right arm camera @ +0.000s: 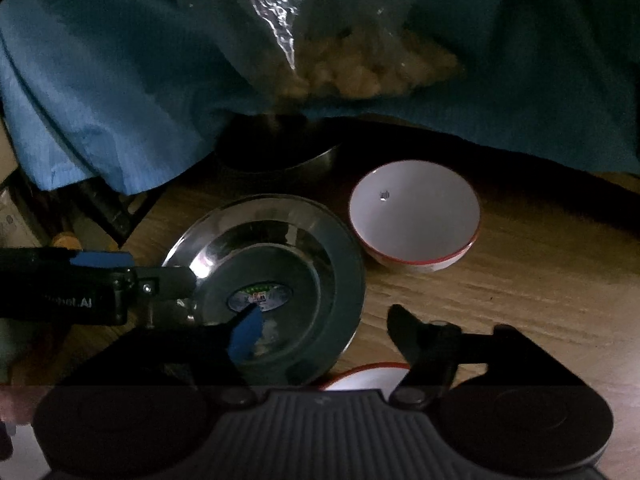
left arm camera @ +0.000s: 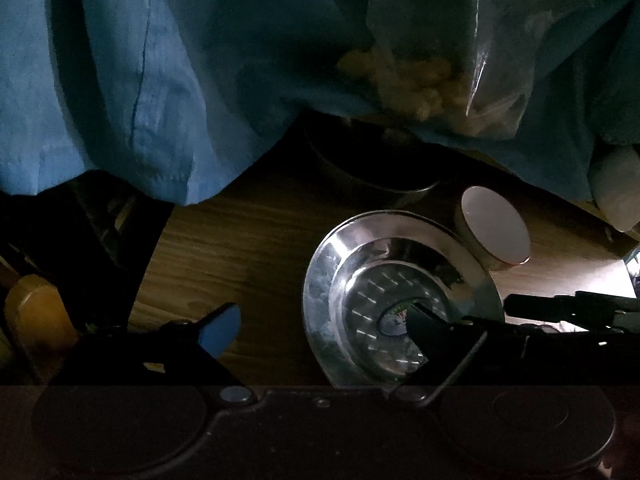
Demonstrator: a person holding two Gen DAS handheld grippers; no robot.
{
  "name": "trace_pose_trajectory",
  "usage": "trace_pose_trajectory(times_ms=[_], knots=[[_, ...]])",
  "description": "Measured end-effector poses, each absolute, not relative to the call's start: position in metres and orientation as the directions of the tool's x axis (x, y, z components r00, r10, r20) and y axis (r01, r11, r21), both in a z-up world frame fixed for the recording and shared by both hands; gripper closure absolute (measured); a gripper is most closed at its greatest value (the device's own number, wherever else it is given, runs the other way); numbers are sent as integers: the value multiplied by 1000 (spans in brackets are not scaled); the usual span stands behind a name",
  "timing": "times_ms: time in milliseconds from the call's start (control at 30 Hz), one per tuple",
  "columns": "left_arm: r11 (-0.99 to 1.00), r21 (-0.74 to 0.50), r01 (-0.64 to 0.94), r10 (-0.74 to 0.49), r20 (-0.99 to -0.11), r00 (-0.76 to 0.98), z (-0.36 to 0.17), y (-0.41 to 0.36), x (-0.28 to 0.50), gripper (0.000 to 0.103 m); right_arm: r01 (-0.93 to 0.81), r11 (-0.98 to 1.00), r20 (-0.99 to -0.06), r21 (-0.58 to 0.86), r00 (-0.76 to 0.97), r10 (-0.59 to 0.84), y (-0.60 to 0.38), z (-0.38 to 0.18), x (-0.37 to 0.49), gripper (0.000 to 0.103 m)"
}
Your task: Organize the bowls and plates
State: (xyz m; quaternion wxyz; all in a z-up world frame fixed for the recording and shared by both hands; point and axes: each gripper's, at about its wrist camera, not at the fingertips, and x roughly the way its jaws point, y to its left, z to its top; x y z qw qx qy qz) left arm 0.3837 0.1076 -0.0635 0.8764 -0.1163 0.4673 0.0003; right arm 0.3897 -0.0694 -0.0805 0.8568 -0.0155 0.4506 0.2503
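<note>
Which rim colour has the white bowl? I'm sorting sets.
Red, on the white bowl; clearest in the right wrist view.

a dark metal pot (right arm camera: 276, 156) sat mostly hidden under the blue cloth (right arm camera: 112, 92). a second red-rimmed bowl (right arm camera: 360, 378) was largely covered by the right gripper's body. the plate's sticker (right arm camera: 260, 298) was too small to read.

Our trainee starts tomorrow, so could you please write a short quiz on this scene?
1. True or false: the white bowl stands on the steel plate.
2. The sticker sits at the plate's: A centre, B rim, C underside.
3. Fill in: the left gripper and the right gripper are both ___.
Key: 1 false, it stands beside the plate on the table; 2 A; 3 open.
</note>
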Motion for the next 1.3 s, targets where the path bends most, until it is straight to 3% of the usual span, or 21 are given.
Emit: trace_pose_trajectory(times_ms=[267, 467, 533, 567, 700, 1300], knots=[[965, -228, -130, -125, -834, 537, -68, 110, 386, 33, -380, 895, -794, 234, 457, 401, -72, -85, 395, 57], [954, -258, -150, -145, -840, 523, -71, 117, 384, 56, -363, 901, -793, 238, 463, 396, -72, -85, 394, 71], [949, -280, -147, -166, -836, 523, -72, 118, 383, 69, -355, 904, -793, 240, 465, 393, -73, -85, 394, 79], [946, -291, -145, -175, -833, 525, -72, 118, 383, 76, -351, 904, -793, 244, 464, 394, -73, -85, 394, 81], [933, -305, -192, -160, -827, 539, -73, 125, 380, 86, -340, 905, -790, 255, 466, 398, -72, -86, 395, 81], [905, -331, -267, -107, -785, 610, -37, 149, 368, 86, -357, 862, -750, 361, 437, 496, -61, -63, 405, 83]])
